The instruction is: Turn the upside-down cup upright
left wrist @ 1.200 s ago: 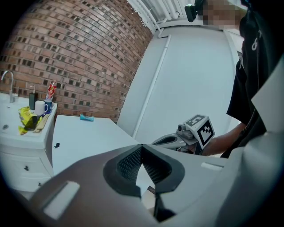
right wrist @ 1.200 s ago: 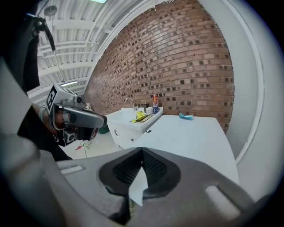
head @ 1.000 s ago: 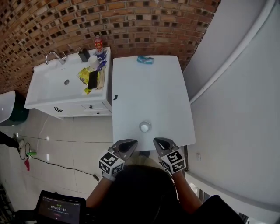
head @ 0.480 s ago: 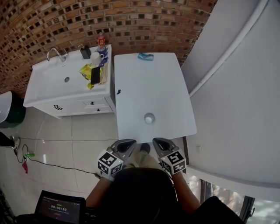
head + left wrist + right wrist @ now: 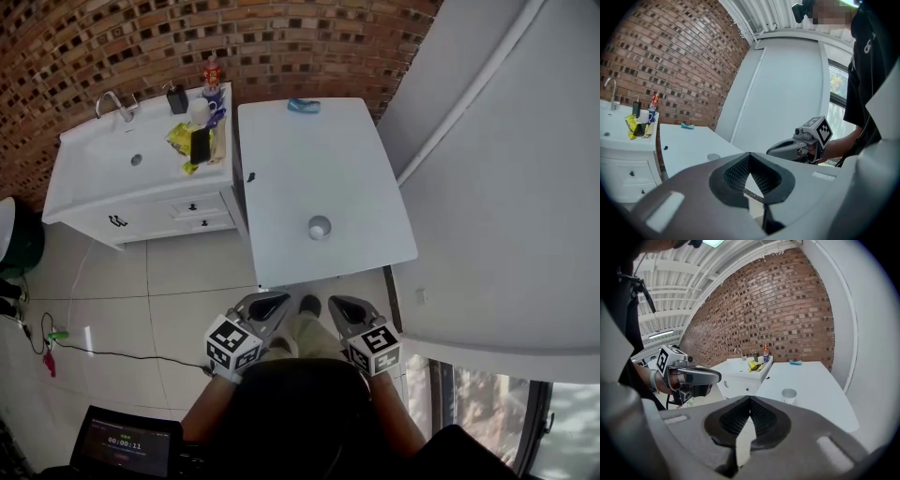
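Just changed: The smooth white rectangular worktop (image 5: 300,169) has drawn away from me in the head view. A second ago my tips sat at its near edge. Now a strip of glossy pale floor tiles (image 5: 159,281) shows between us.
Meaning for the task: I judge I have backed off rather than closed in. The turning has not begun, and I must come forward again before I can reach.
Cup: The small pale round cup (image 5: 319,227) stands alone near the worktop's front edge, at 12 o'clock from me. It is well apart from both tools and on the same spot of the worktop as before. Its top reads as a flat light disc, so I take it as still inverted, though it is too small to be sure.
Left hand-held gripper (image 5: 274,302): Jaws together with nothing between them, over the floor at 7 o'clock of the cup.
Right hand-held gripper (image 5: 339,305): Jaws together and empty, at 5 o'clock of the cup.
Materials: Both tools have grey moulded shells and dark cross-hatched pads (image 5: 761,420). The cup looks thin-walled and light, likely to slide on that slick top.
Surroundings: A white sink cabinet (image 5: 112,183) stands at 10 o'clock, with the rough red brick wall (image 5: 281,47) behind it. A small blue item (image 5: 303,106) lies at the worktop's far end.
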